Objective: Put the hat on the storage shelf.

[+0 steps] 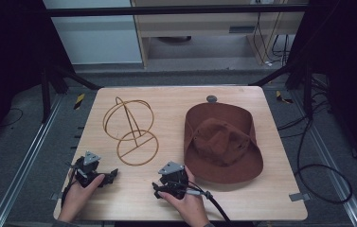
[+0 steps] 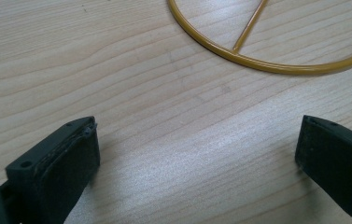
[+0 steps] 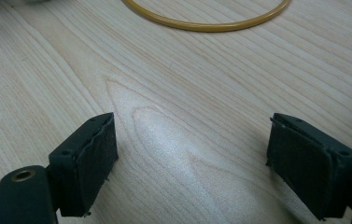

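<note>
A light wooden table (image 1: 242, 198) holds two things: a gold wire hat stand (image 1: 131, 127) — a flat ring base with upright hoops — left of centre, and a floppy brown wide-brimmed hat (image 1: 221, 142) lying crown-up to its right, apart from the stand. At the near edge, a person's hands grip two black grippers. The left gripper (image 2: 197, 154) sits near the stand's base ring, jaws wide apart over bare wood. The right gripper (image 3: 192, 158) — just beside the hat's brim — is likewise spread, holding nothing.
</note>
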